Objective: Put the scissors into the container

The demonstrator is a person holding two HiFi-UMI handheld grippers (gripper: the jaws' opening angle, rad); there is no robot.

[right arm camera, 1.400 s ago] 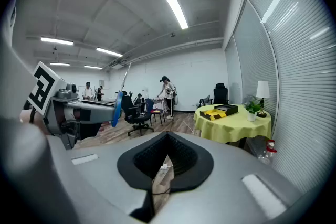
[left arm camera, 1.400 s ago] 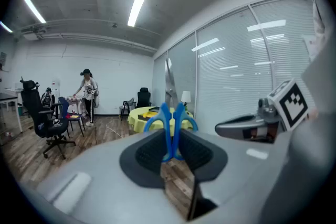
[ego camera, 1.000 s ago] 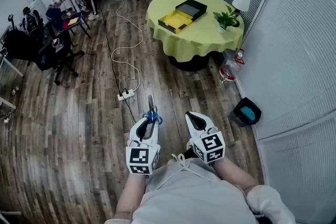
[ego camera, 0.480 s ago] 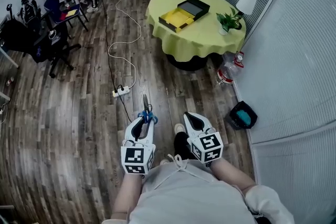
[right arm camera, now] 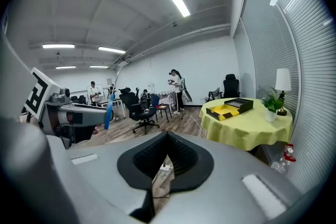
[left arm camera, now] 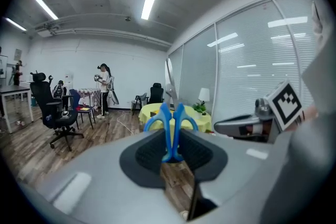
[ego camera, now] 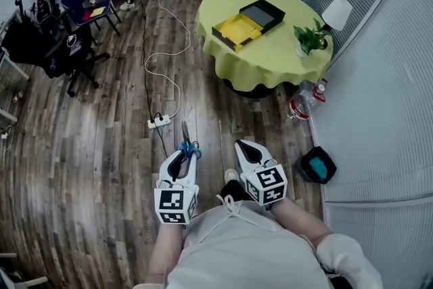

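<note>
Blue-handled scissors [ego camera: 186, 145] stick out of my left gripper [ego camera: 184, 153], blades pointing forward over the wooden floor. In the left gripper view the blue handle loops [left arm camera: 170, 123] stand upright between the pads, which are shut on them. My right gripper [ego camera: 242, 145] is beside it at waist height, shut with nothing in it; only a thin slit shows in the right gripper view [right arm camera: 165, 157]. The container, a box with a yellow inside [ego camera: 238, 31], lies with its black lid [ego camera: 264, 12] on the round yellow table [ego camera: 270, 57], far ahead and to the right.
A white power strip [ego camera: 160, 122] and its cable lie on the floor just ahead. A potted plant [ego camera: 310, 37] and a lamp [ego camera: 336, 12] stand on the table. A water bottle [ego camera: 298, 107] and a dark bin [ego camera: 316, 164] sit by the blinds at right. Office chairs [ego camera: 74, 54] stand at left.
The whole view has shifted toward the table, which now sits a little further right. Both grippers keep their pose, the scissors still in the left one.
</note>
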